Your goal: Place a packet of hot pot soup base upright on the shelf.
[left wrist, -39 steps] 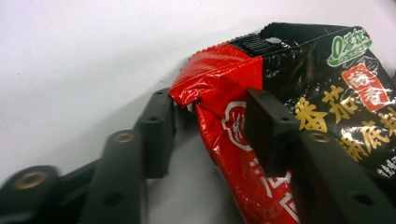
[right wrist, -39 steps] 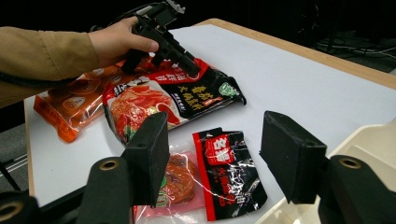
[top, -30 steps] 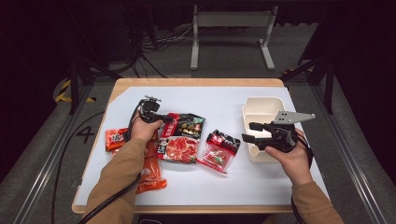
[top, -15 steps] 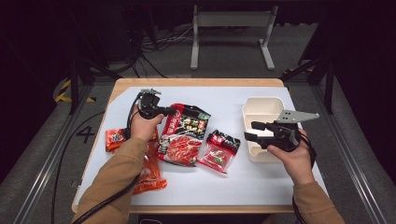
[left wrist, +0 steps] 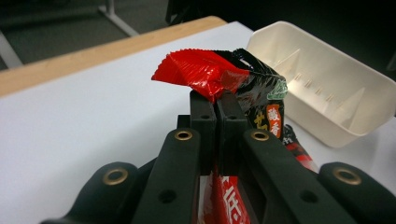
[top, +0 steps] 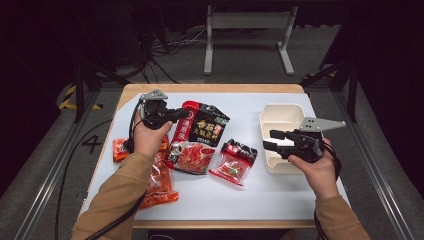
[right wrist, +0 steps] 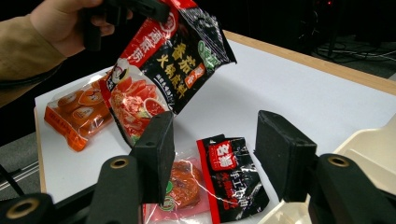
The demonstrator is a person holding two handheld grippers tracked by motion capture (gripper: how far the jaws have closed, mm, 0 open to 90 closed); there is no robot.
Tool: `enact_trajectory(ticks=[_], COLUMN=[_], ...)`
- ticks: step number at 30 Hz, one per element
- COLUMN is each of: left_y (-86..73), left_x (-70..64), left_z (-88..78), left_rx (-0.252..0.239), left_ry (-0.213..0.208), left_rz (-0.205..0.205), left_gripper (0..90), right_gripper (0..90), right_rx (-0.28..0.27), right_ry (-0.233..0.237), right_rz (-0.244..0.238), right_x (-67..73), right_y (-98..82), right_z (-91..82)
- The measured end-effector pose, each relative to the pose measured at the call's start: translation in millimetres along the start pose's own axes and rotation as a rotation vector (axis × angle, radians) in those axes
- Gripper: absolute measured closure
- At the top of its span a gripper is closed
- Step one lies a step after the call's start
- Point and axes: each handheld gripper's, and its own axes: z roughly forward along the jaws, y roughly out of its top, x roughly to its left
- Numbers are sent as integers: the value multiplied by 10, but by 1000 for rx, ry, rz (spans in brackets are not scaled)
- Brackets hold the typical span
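Near the bench's left edge, the left tongs were clamped on the top corner of a glossy red-and-black plastic soup-base pouch, lifting it clear. By the right edge, the right tongs, their jaws just closing on nothing, stood apart over a cream plastic tray.

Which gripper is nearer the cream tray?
Right. The right gripper hovers over the cream tray at its near-left rim, fingers apart; the left gripper is across the table, gripping the large sauce pouch.
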Motion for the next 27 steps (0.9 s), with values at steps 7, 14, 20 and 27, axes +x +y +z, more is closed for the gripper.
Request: enact_trajectory(ticks=[7, 14, 20, 27], left_y=[87, 157, 199, 231], left_x=[-204, -339, -470, -644], left_z=[-143, -252, -277, -321], left_rx=[-59, -115, -136, -168], left_ry=[41, 24, -10, -67], left_rz=[72, 90, 113, 141], left_gripper=[882, 882, 881, 882], right_gripper=[481, 475, 473, 465], right_rx=[-9, -9, 11, 10], right_ry=[13, 54, 97, 151], right_rz=[-15, -8, -22, -9], right_x=[56, 105, 145, 123], right_y=[27, 100, 260, 343], right_z=[43, 171, 333, 502])
